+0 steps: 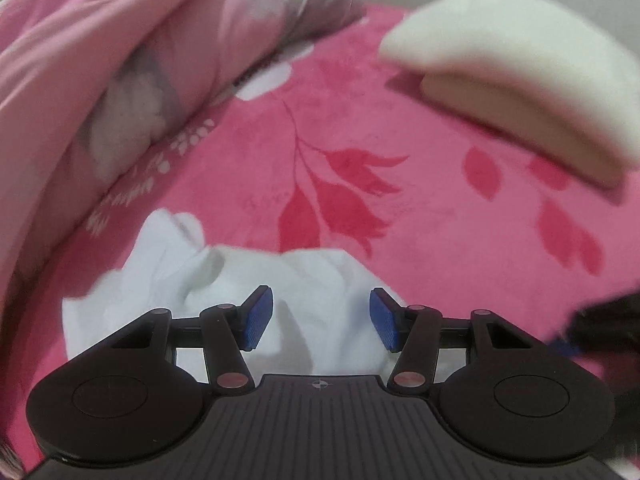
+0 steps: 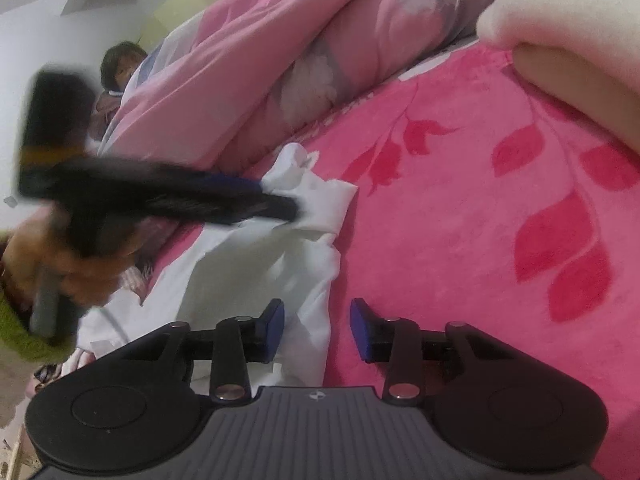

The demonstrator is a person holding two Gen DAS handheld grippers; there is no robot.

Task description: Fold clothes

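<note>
1. Left wrist view: the left gripper point(image 1: 321, 317) is nearest, its blue pads point(image 1: 258, 318) spread apart and holding nothing, poised over a crumpled white garment point(image 1: 192, 276).
2. The garment lies on a pink blanket point(image 1: 420, 216) with red leaf prints; a rolled pink duvet point(image 1: 120, 60) sits behind on the left, a cream pillow point(image 1: 520, 72) on the right.
3. Right wrist view: the right gripper point(image 2: 317, 330) is also spread, empty, over the edge of the garment point(image 2: 240, 280).
4. Further left, the blurred left gripper point(image 2: 280, 204) touches the garment's far end; whether it pinches cloth there I cannot tell. A hand point(image 2: 72, 268) with a green sleeve point(image 2: 16, 332) holds it.
</note>
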